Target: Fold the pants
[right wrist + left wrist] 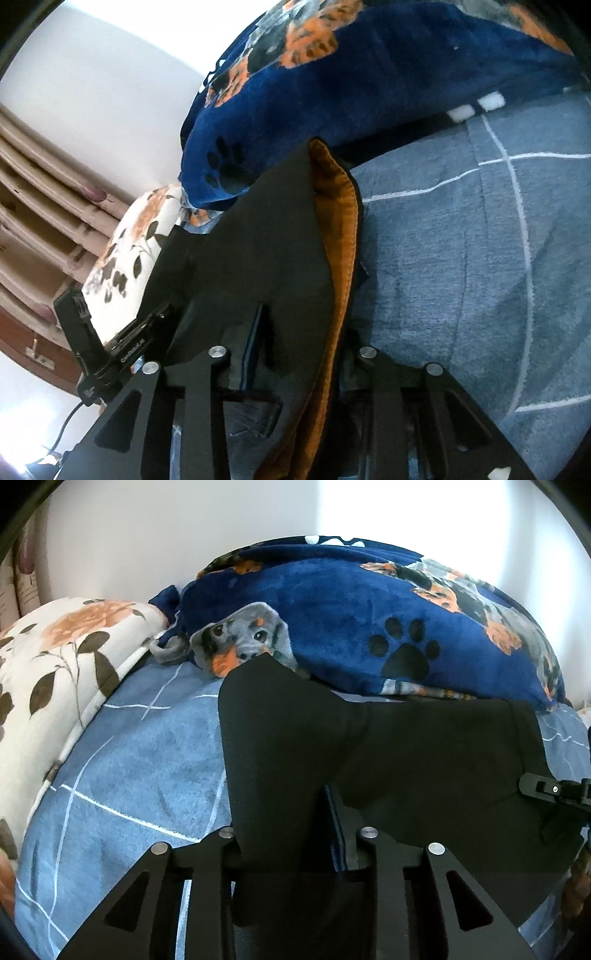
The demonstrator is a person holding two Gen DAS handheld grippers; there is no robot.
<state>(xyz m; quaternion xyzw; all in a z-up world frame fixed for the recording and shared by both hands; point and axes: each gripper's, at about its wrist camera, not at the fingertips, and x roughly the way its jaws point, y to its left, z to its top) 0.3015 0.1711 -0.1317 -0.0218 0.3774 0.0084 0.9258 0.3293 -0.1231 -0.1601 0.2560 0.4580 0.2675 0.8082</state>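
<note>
From the left wrist, the left gripper has its jaws clamped on a fold of the black pants, which spread over the blue checked bed. Behind them lie a navy dog-print blanket and a flowered pillow. The right gripper shows at the pants' right edge.

From the right wrist, the right gripper has its jaws clamped on the pants, showing their orange lining. The left gripper sits left.

Blue checked bed under black pants, dog-print blanket (navy), floral pillow.
</note>
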